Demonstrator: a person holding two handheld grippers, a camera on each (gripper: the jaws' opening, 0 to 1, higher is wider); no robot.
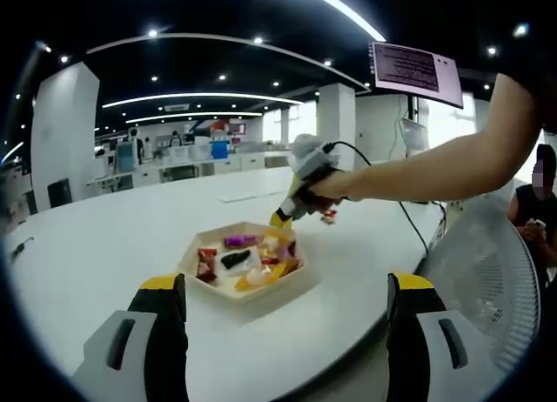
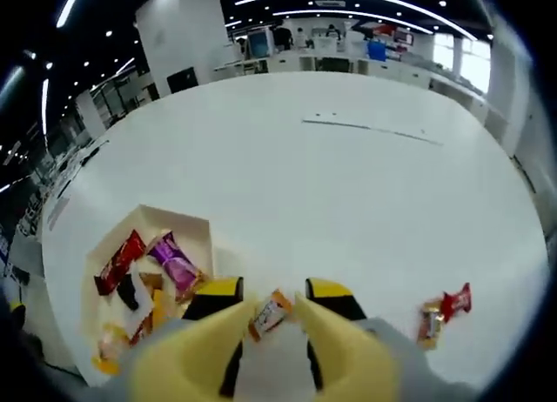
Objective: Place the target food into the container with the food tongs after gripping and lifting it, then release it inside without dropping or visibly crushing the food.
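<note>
In my left gripper view, my left gripper (image 1: 287,311) hangs wide open and empty before the hexagonal tray (image 1: 249,261) of glossy wrapped snacks. My right gripper (image 2: 271,319) holds yellow tongs (image 2: 261,350) pinching an orange-wrapped candy (image 2: 269,314) beside the tray (image 2: 198,229). Farther right, two loose candies (image 2: 444,311) lie on the smooth white table (image 2: 348,176).

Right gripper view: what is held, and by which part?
The tongs pinch an orange-wrapped snack at its lower end; the right gripper holds the tongs. The left gripper holds nothing.

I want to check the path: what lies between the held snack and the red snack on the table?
In the right gripper view, only bare white table separates the orange snack from the red snack; a brown-wrapped candy lies beside that.
</note>
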